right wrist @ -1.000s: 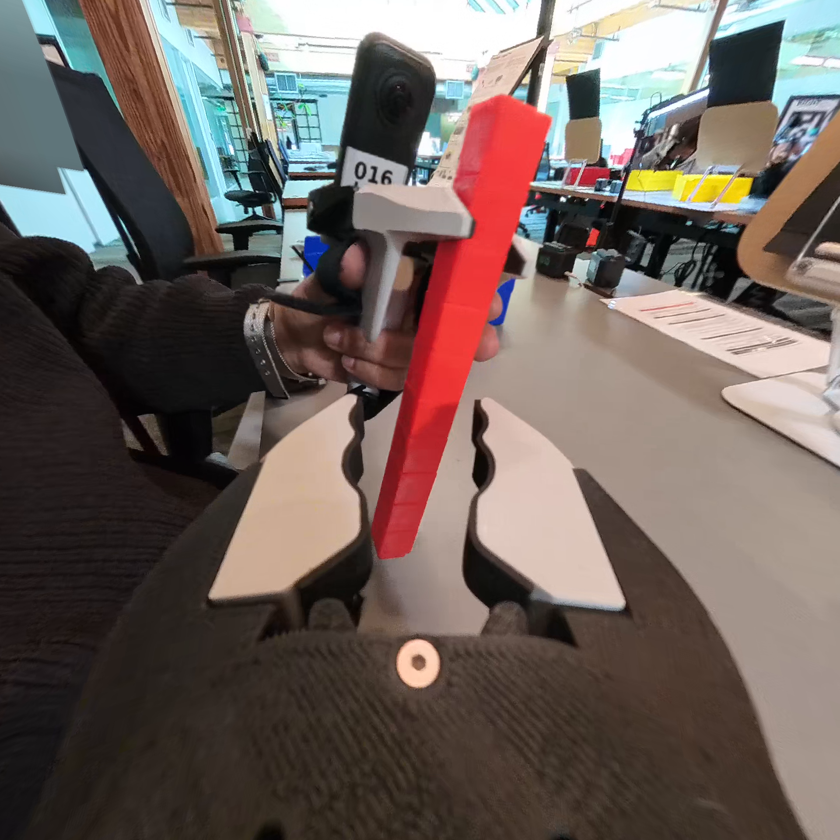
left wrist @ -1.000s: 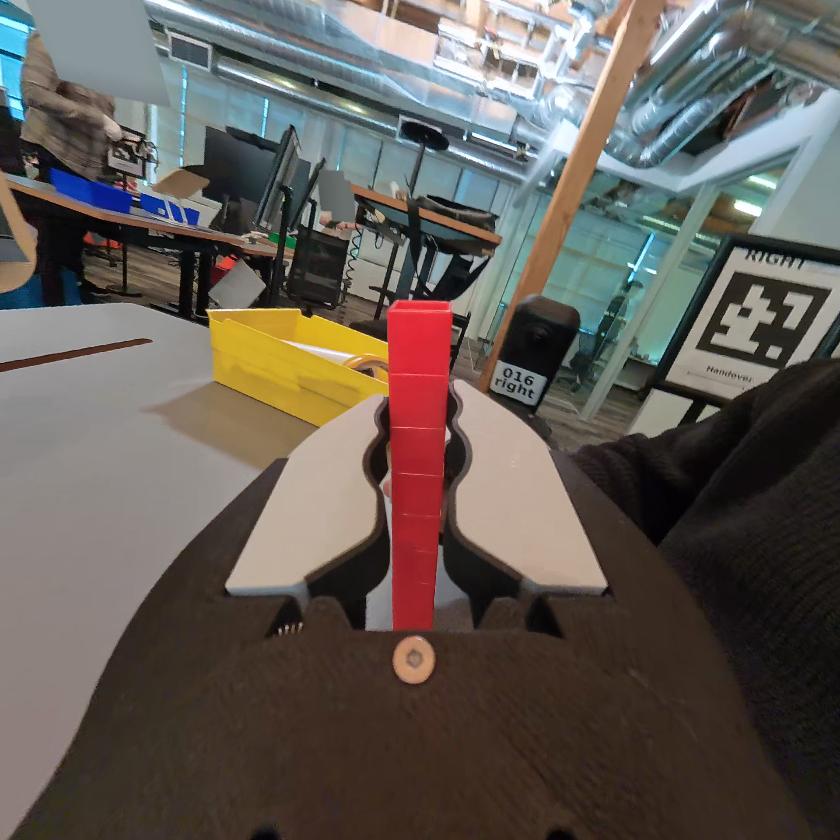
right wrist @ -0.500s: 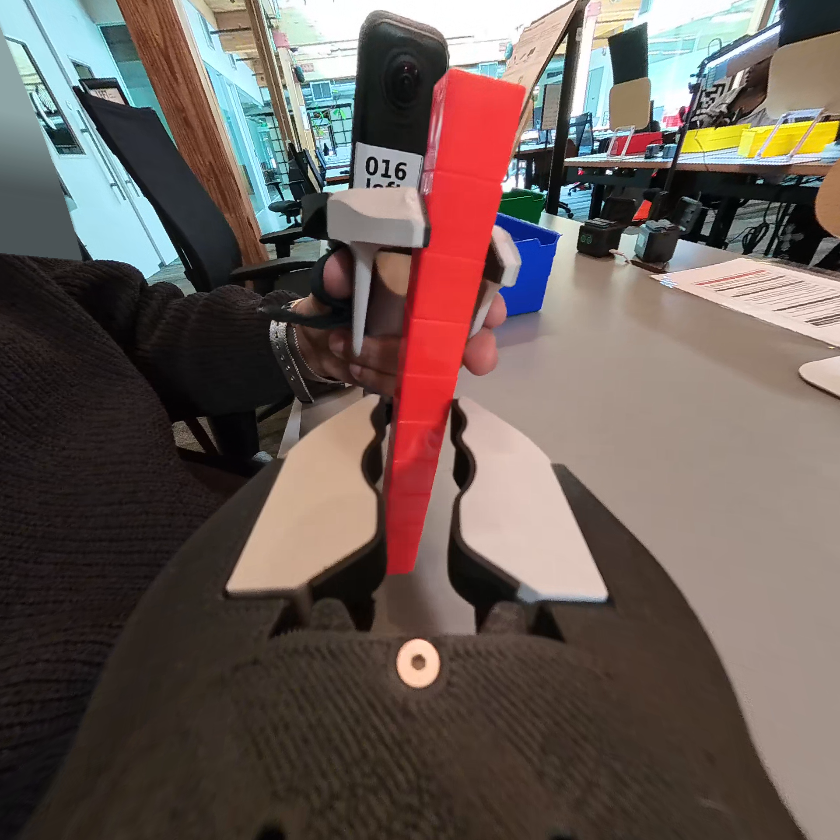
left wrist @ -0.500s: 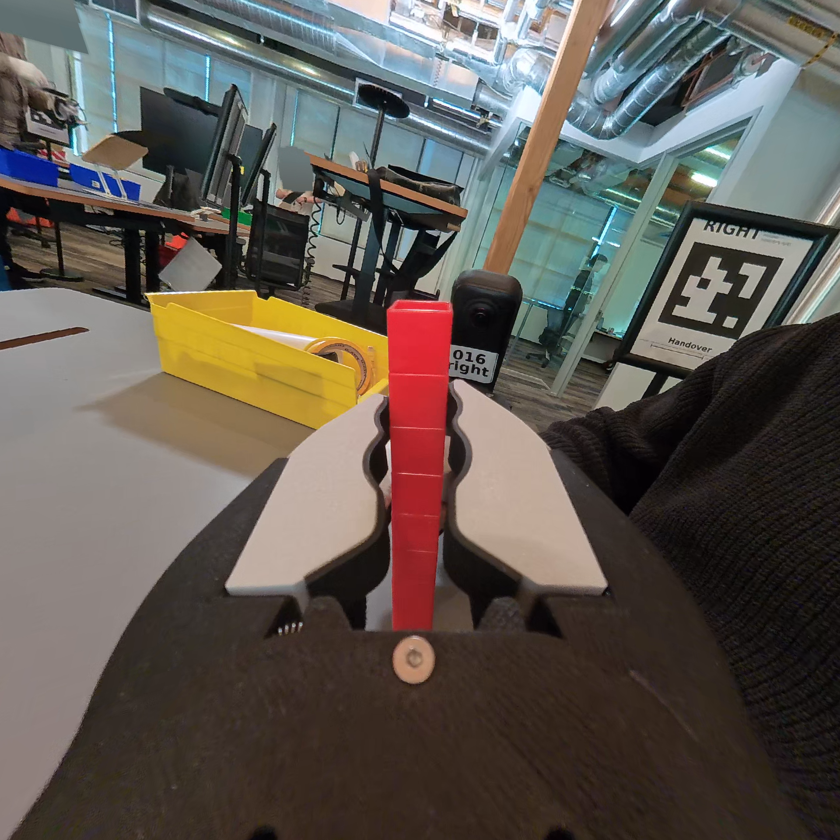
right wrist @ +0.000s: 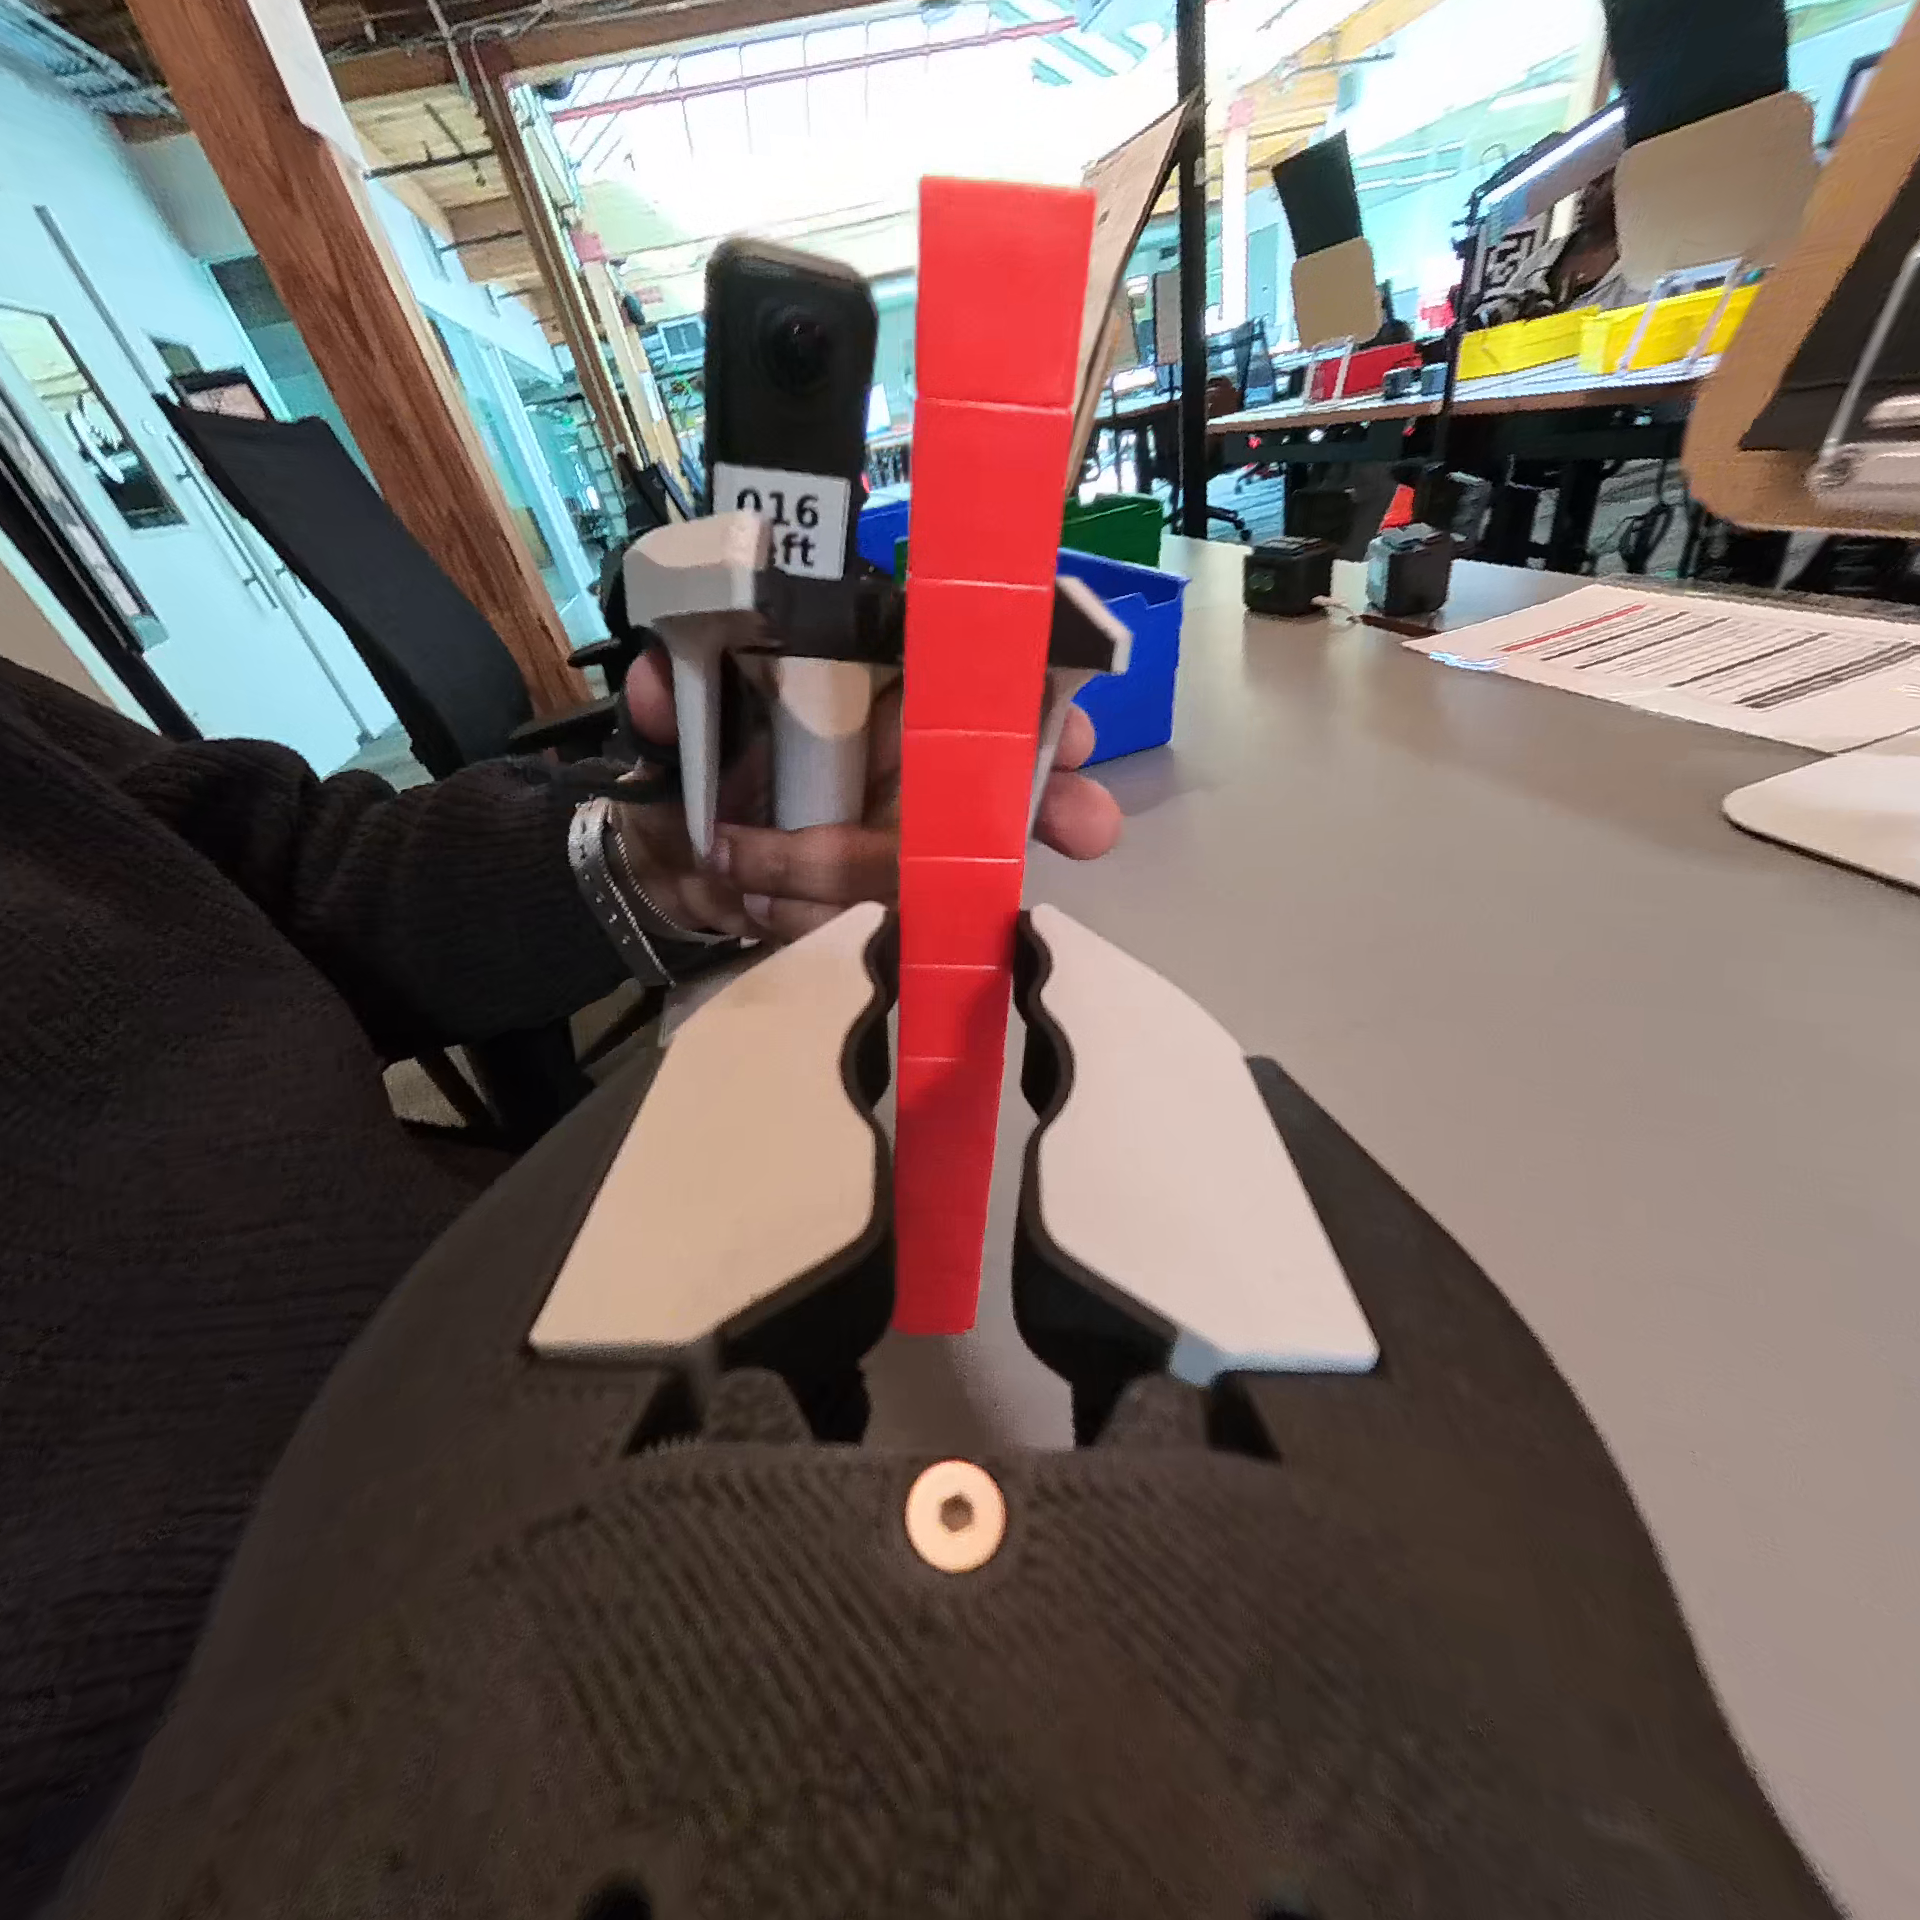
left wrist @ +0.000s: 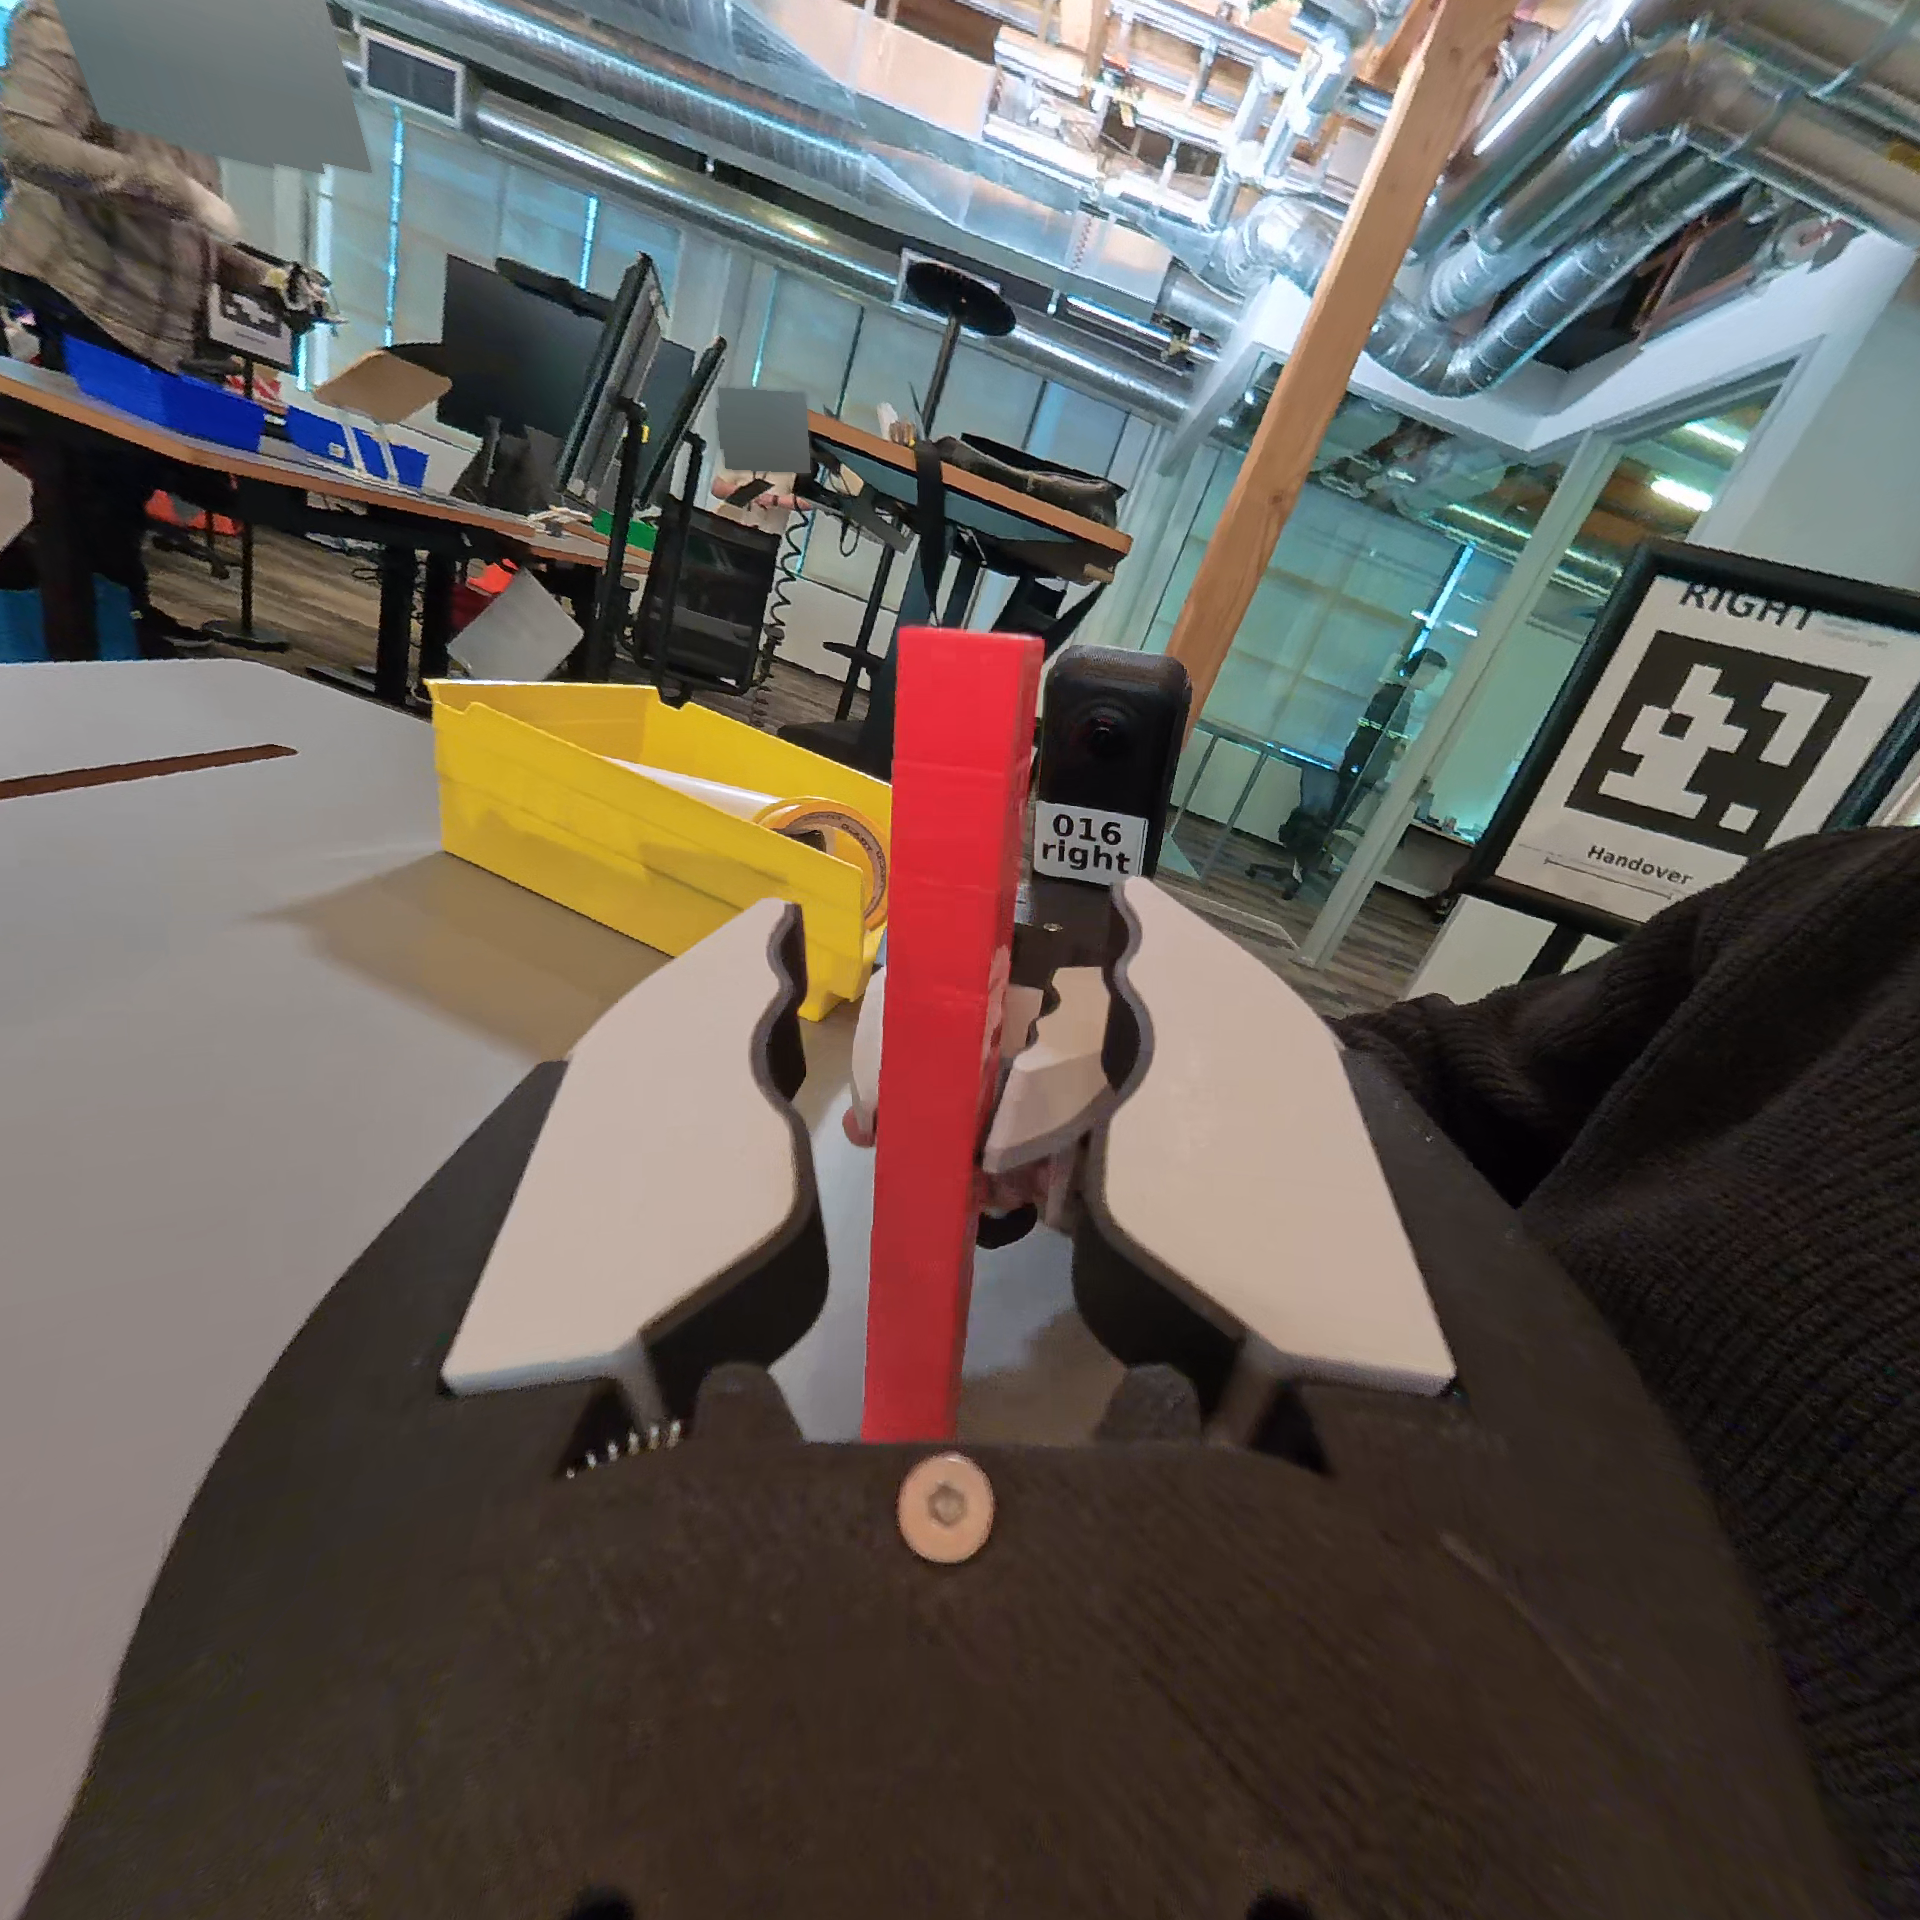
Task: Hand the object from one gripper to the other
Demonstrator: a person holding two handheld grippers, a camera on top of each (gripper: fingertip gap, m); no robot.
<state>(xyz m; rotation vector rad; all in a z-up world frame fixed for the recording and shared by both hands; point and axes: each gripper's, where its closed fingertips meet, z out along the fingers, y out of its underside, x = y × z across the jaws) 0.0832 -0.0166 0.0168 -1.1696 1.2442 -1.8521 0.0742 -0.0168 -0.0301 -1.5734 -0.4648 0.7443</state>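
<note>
Clamping red block stack [right wrist: 966,831], right gripper [right wrist: 954,935], left gripper [left wrist: 951,925] newly spread, released.

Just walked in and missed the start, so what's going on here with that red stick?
A person holds a gripper in each hand and is passing a red stick of stacked blocks between them. The right gripper has its jaws shut on the stick's lower end. The left gripper has its jaws spread wide, with a gap on each side of the stick, so the right one carries it above the grey table.
</note>
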